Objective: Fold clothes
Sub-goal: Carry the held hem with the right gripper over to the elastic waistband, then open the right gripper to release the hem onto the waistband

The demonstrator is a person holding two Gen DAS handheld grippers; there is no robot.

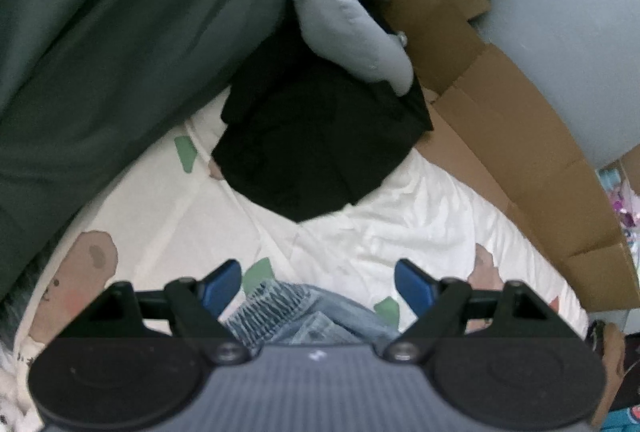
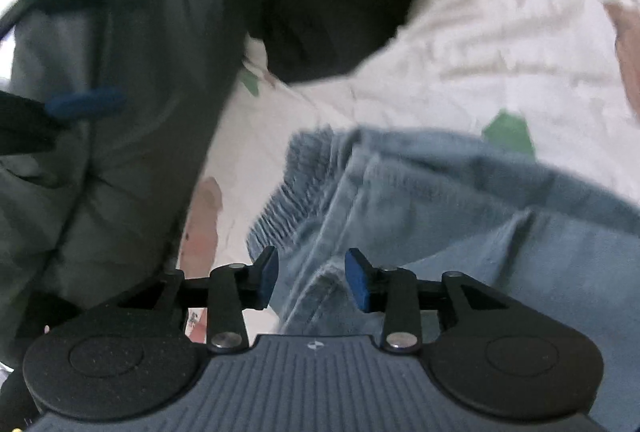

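The denim garment (image 2: 460,216), light blue with a gathered elastic waistband (image 2: 288,200), is lying on the bed (image 2: 500,44), on a white sheet printed with bears and green shapes.

The right tool (image 2: 310,278) is sitting directly over the denim, pointing down at it. Its blue pads (image 2: 269,274) are standing partly apart, with a raised seam fold of the denim (image 2: 326,272) rising between them; the pads are not pressing on the cloth, so nothing is clamped.

The left tool (image 1: 318,284) is standing with its jaws wide apart and empty. From its view only the waistband end of the denim (image 1: 280,308) is showing, just below and behind the pads.

Governing relation: the garment is running lengthwise from the waistband, on the left in the right wrist view, away toward the right. The right tool is sitting nearer and over the body of the cloth; the left is sitting at the waistband end. Judgement: the next fold is likely turning on that long axis.

A folded black garment (image 1: 320,148) is lying farther up the bed, apart from the denim. A dark green cloth (image 1: 120,52) is hanging alongside.
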